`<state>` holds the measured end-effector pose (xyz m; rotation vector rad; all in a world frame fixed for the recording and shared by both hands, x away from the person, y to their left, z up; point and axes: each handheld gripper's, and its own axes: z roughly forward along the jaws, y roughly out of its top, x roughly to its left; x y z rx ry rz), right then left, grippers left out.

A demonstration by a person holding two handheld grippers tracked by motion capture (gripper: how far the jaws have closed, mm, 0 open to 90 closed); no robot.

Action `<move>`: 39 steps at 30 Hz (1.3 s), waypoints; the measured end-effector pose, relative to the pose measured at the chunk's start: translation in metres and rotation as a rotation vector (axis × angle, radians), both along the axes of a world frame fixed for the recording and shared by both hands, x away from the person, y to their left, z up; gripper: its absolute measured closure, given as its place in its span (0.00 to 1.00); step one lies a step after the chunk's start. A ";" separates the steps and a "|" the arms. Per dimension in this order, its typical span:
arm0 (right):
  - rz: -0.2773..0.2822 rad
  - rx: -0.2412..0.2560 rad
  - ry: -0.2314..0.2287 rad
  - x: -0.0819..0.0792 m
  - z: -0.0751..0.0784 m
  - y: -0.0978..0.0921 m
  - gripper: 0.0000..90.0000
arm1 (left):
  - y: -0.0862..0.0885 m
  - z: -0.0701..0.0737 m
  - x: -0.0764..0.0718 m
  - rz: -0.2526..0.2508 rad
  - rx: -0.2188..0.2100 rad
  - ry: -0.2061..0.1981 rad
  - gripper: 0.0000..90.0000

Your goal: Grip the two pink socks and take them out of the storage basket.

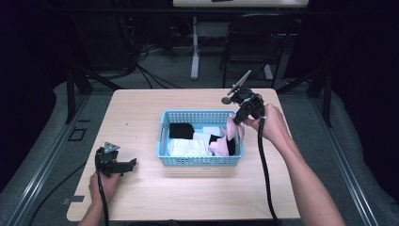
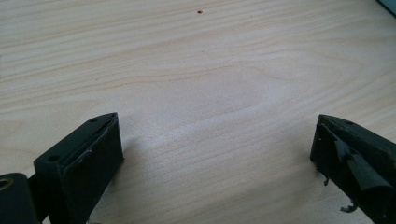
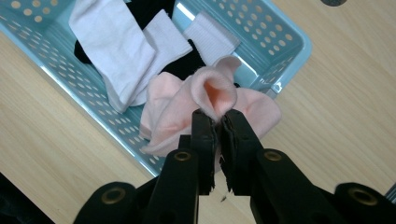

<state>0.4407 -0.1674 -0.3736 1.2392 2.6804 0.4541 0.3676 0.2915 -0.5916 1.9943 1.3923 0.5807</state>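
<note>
I was working in what looked like a lab or recording studio rather than a home. The pale wooden table (image 1: 188, 188) stood alone on grey carpet (image 1: 348, 155), ringed by dark curtains (image 1: 28, 70) that shut out the rest of the room. Bundles of black cables (image 1: 136, 56) sprawled across the floor behind it, metal rails (image 1: 42, 169) ran along the sides, and a black folding chair (image 1: 249, 42) sat by the white leg of a second desk (image 1: 195, 47).

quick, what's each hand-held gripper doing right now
Left hand-held gripper: open, empty, low over the bare table.
Right hand-held gripper: closed on the pink sock, above the blue basket.
</note>
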 end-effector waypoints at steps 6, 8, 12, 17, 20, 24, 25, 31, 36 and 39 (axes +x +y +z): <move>-0.027 -0.005 -0.019 -0.004 0.012 -0.017 0.93 | 0.000 0.000 0.000 0.001 -0.001 0.000 0.02; -0.038 -0.006 -0.021 -0.005 0.015 -0.024 0.93 | 0.000 0.000 0.000 0.001 -0.001 0.000 0.02; -0.056 -0.007 -0.030 -0.006 0.019 -0.035 0.93 | 0.000 0.000 0.000 0.001 -0.001 0.000 0.02; -0.095 0.003 -0.041 -0.008 0.022 -0.056 0.93 | 0.000 0.000 0.000 0.004 -0.004 -0.003 0.02; -0.126 0.002 -0.041 -0.009 0.023 -0.074 0.93 | 0.000 0.000 0.000 0.003 -0.003 -0.001 0.02; -0.161 -0.005 -0.041 -0.009 0.018 -0.090 0.93 | 0.000 0.000 0.000 0.003 -0.003 -0.002 0.02; -0.176 -0.008 -0.034 -0.009 0.016 -0.094 0.93 | 0.000 0.000 0.000 0.003 -0.003 -0.002 0.02; -0.230 -0.009 -0.014 -0.005 0.001 -0.115 0.93 | 0.000 0.000 0.000 0.003 -0.003 -0.001 0.02; -0.265 -0.013 0.020 0.001 -0.021 -0.125 0.93 | 0.000 0.000 0.000 0.003 -0.003 -0.002 0.02; -0.275 -0.017 0.043 0.003 -0.036 -0.127 0.93 | 0.000 0.000 0.000 0.002 -0.003 -0.002 0.02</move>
